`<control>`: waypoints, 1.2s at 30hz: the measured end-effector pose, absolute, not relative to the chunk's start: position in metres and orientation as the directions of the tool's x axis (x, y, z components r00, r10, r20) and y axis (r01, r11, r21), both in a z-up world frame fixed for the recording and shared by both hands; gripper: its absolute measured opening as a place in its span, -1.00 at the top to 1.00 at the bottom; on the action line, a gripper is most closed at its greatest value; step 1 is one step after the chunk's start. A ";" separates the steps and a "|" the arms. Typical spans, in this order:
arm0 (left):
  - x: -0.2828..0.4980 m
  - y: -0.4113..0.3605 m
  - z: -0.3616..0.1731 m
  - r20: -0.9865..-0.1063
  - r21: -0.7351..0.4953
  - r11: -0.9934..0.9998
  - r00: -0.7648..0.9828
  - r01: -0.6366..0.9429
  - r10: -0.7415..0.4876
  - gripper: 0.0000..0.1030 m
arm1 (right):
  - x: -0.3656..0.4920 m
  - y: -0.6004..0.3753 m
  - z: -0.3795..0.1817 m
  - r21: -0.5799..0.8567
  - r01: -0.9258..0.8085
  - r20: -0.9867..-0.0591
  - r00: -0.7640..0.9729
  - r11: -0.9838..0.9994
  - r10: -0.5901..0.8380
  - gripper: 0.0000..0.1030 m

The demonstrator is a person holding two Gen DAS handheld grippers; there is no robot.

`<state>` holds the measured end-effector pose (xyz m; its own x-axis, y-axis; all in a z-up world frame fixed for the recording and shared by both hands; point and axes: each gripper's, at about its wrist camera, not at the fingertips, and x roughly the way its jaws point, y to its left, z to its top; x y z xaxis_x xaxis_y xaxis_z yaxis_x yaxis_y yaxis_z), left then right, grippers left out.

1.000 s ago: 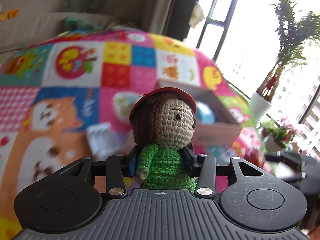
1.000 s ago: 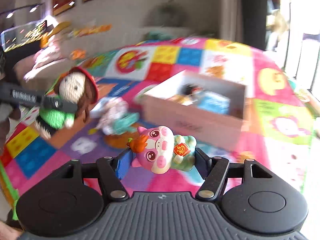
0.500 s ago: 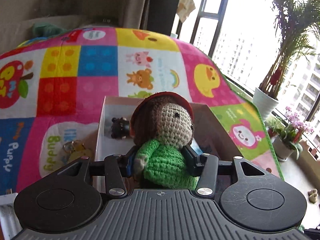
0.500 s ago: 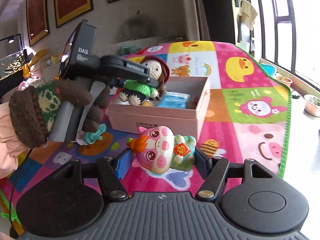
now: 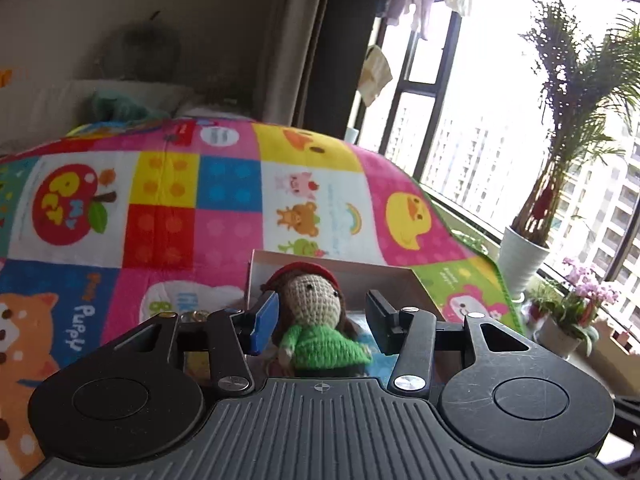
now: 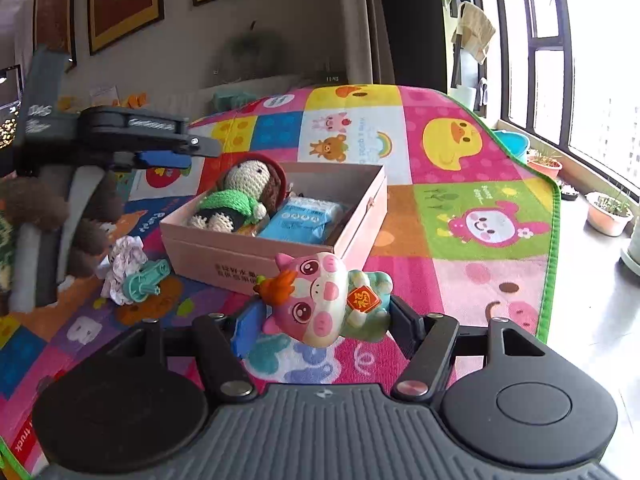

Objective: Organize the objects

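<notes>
- Dropping off: the left hand-held gripper (image 5: pixel 320 322) stands apart above the crochet doll (image 6: pixel 240 196), now lying in the pink box (image 6: pixel 256 250).
- The right hand-held gripper (image 6: pixel 320 322), clamped on the pig figurine (image 6: pixel 320 300), probably carries it into the box next.

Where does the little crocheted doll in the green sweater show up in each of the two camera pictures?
Left wrist view: crocheted doll low in the centre, between the left gripper's open fingers.
Right wrist view: doll left of centre, lying in the pink box.
Shared landmark: the yellow duck square on the mat.
</notes>
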<state>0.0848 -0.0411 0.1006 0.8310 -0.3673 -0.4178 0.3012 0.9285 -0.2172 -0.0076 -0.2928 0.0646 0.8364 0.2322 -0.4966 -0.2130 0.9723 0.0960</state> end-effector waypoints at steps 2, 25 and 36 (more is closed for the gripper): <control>0.067 -0.030 0.098 -0.413 -0.221 0.925 0.829 0.309 -0.376 -0.01 | -0.002 -0.294 0.077 0.113 -0.217 -0.487 0.838 0.970 0.244 -0.29; -0.018 0.094 0.029 -0.484 -0.360 0.912 0.796 0.196 -0.362 -0.01 | 0.190 -0.250 0.119 0.177 -0.057 -0.640 0.752 0.983 0.159 -0.52; 0.021 0.066 0.062 -0.437 -0.314 0.932 0.844 0.180 -0.310 -0.01 | 0.034 -0.239 0.064 0.086 -0.225 -0.607 0.761 0.971 0.230 -0.68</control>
